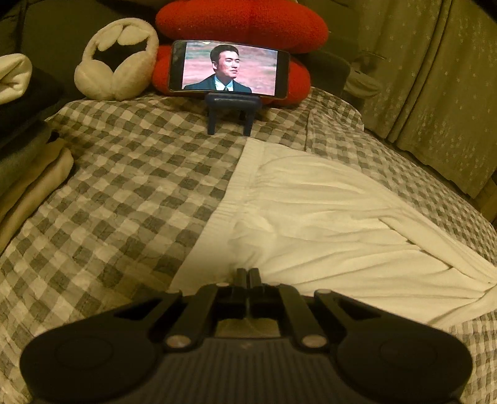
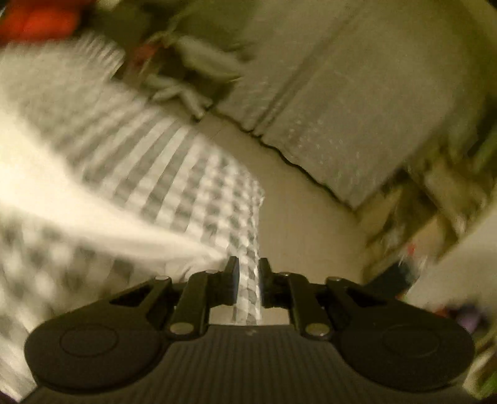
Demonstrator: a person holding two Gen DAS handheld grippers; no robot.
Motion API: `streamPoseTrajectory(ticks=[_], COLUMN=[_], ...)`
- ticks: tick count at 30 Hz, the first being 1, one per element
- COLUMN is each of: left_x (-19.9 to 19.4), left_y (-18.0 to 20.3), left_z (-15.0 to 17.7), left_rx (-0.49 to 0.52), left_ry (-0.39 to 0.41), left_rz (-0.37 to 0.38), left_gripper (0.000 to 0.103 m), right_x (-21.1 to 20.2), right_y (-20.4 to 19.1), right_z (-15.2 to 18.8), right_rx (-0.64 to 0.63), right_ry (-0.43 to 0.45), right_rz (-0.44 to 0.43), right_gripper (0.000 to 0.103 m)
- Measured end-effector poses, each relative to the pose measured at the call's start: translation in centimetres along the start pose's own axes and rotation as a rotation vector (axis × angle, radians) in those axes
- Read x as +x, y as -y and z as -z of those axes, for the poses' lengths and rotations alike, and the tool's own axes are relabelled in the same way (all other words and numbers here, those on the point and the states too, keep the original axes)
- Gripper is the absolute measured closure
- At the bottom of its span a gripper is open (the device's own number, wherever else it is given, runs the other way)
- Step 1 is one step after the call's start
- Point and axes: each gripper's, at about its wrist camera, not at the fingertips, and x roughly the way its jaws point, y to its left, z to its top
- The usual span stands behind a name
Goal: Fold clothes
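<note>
A: Garment (image 1: 326, 223) white, spread flat on checked bedcover (image 1: 124, 186), ribbed waistband edge running up toward the phone stand (image 1: 230, 113). Creased and gathered along the right side.

B: Left gripper (image 1: 248, 275)?

A: Low over the near edge of the white cloth, fingers (image 1: 240, 276) pressed together with no gap between them. Whether any fabric is pinched there: cannot tell, tips dark against the folds.

B: Right gripper (image 2: 248, 267)?

A: Hanging past the bed's corner, fingers (image 2: 233, 270) parted by a narrow gap, nothing between them. Only the checked cover's hanging edge (image 2: 245, 279) seen through that gap. Heavily blurred view. White cloth (image 2: 77, 217) streaking in from the left, tapering to a point just beside the left finger; touching or not, cannot tell.

B: Around the bed?

A: Phone (image 1: 228, 70) propped on the blue stand, screen lit, leaning against red cushion (image 1: 242, 21). White earmuffs (image 1: 115, 60) left of it. Stack of folded clothes (image 1: 28, 174) at the left edge. Star-patterned curtain (image 1: 435, 77) on the right.
</note>
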Motion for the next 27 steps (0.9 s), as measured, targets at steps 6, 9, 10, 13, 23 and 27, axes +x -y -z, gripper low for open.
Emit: streamPoseTrajectory(ticks=[6,9,10,13,23,27], left_x=[0.2,0.2,0.2,0.2,0.2,-0.4], left_y=[0.3,0.5,0.6,0.5,0.2,-0.5], left_z=[-0.1,0.0,0.0,0.0,-0.2,-0.3], left_rx=[0.009,0.028,0.031,0.032,0.009,-0.023], left_ry=[-0.005,-0.003,-0.004,-0.005,0.006,0.038], left_rz=[-0.007,-0.016,-0.017,-0.018,-0.010,0.002], left_gripper=[0.102,0.102,0.102,0.102,0.102,0.102], right_x=[0.6,0.8,1.2,2.4,2.9,-1.9], right_y=[0.3,-2.4,-3.0,-4.2,-2.8,-1.6], right_z=[-1.5,-3.3,-3.7,-4.3,-3.5,-4.3], right_rx=[0.304,0.257,0.239,0.188,0.240,0.240], right_ry=[-0.030,-0.028,-0.039,-0.085,-0.072,0.217], right_rz=[-0.308,-0.342,-0.329,-0.258,-0.165,-0.159], right_gripper=[0.063,0.063,0.062,0.047,0.097,0.098])
